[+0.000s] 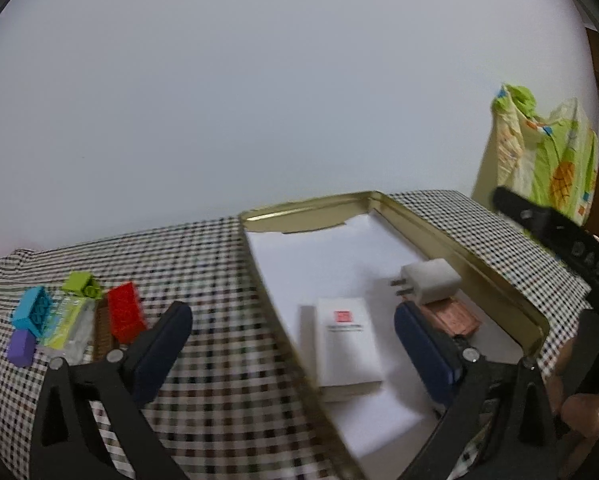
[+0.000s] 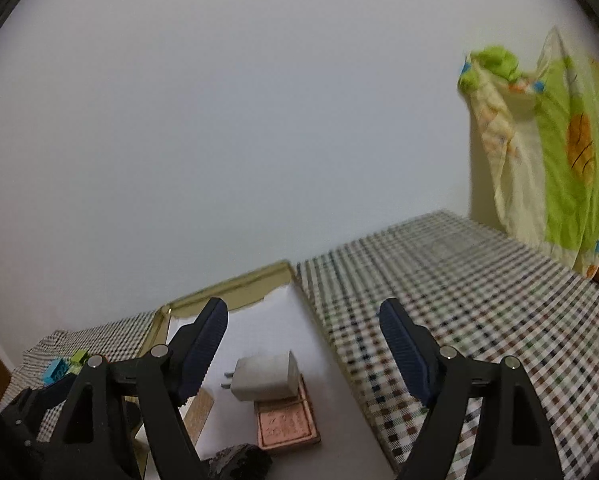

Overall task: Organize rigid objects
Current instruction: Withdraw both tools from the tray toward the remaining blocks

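A gold tin tray [image 1: 451,236] lined with white paper lies on the checked tablecloth. In it are a white charger plug [image 1: 431,280], a white box with a red square [image 1: 347,344] and a pink embossed block [image 1: 455,318]. My left gripper [image 1: 291,344] is open and empty, straddling the tray's left wall. My right gripper [image 2: 301,344] is open and empty above the tray, with the plug [image 2: 265,376] and pink block [image 2: 287,426] between and below its fingers. A dark lump [image 2: 239,460] lies at the bottom edge.
Toy bricks lie left of the tray: red [image 1: 125,312], blue [image 1: 33,310], lime green [image 1: 79,282], purple [image 1: 21,348], beside a clear packet [image 1: 69,324]. A green patterned cloth [image 2: 559,160] hangs at the right. The right gripper's arm [image 1: 559,240] crosses the left wrist view.
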A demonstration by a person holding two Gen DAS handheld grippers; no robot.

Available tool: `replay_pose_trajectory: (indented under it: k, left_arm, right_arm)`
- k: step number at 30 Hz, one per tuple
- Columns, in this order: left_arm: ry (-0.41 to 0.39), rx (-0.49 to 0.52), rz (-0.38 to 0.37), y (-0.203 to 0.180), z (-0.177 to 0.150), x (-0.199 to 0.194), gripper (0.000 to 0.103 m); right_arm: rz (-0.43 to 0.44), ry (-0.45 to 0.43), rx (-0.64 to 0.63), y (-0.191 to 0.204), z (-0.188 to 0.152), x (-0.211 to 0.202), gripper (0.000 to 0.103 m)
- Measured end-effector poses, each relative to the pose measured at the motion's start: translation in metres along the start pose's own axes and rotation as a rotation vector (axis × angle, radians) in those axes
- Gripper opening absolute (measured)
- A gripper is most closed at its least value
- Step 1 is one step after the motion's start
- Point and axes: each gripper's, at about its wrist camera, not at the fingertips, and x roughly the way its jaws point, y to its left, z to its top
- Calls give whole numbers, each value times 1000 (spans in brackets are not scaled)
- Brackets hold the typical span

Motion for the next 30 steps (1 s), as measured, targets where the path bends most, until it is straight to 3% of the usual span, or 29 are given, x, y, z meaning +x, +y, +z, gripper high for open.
replay_pose_trajectory:
  k: [5, 7, 9, 15, 20, 30]
  left_arm:
    - [-37, -18, 83, 20, 2, -3, 102]
    - [-54, -31, 110, 30, 2, -6, 102]
    - [-75, -38, 145, 39, 0, -7, 102]
    - [-122, -18, 237, 59, -8, -10, 102]
    - [-153, -40, 244, 77, -12, -19, 102]
    - [-156, -63, 229, 97, -18, -27, 102]
  right_arm:
    - [-74, -146, -15, 2, 2, -20, 82]
    - [-105, -184, -13, 1, 2, -25, 89]
    - [-126, -205, -17, 2, 2, -28, 90]
    - [-149, -179, -74, 21, -6, -25, 90]
    - [-151, -171, -139, 42, -14, -27, 90]
    - [-141, -177, -153, 75, -27, -49, 90]
